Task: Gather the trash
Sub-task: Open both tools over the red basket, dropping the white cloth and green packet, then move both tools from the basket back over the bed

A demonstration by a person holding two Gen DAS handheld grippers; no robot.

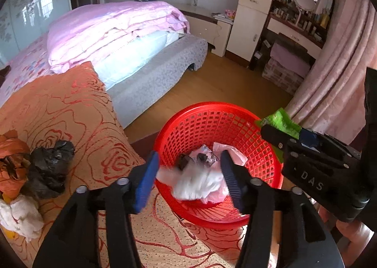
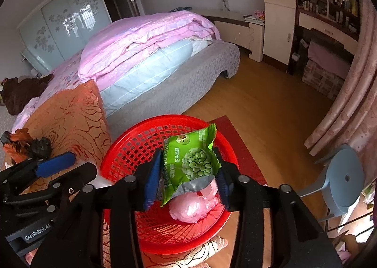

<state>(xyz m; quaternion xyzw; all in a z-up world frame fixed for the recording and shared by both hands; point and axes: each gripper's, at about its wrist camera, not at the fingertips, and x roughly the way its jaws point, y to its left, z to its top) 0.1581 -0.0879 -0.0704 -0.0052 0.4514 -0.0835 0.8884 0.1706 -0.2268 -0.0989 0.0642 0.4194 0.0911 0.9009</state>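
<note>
A home bedroom: a bed with a folded pink quilt (image 2: pixel 146 41), a cosmetics-laden dressing table with mirror (image 1: pixel 304 18), pink curtains (image 2: pixel 348 93).

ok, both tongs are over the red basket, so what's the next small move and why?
Probably open the right tongs wider so the green pea snack packet drops. It still sits between the blue pads, directly above the red basket. The left tongs look clear of the white tissue, which seems to lie in the basket already.

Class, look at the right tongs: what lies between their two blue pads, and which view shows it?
A green snack packet lies between the pads of the right tongs, over the red basket. The right wrist view shows it best.
</note>
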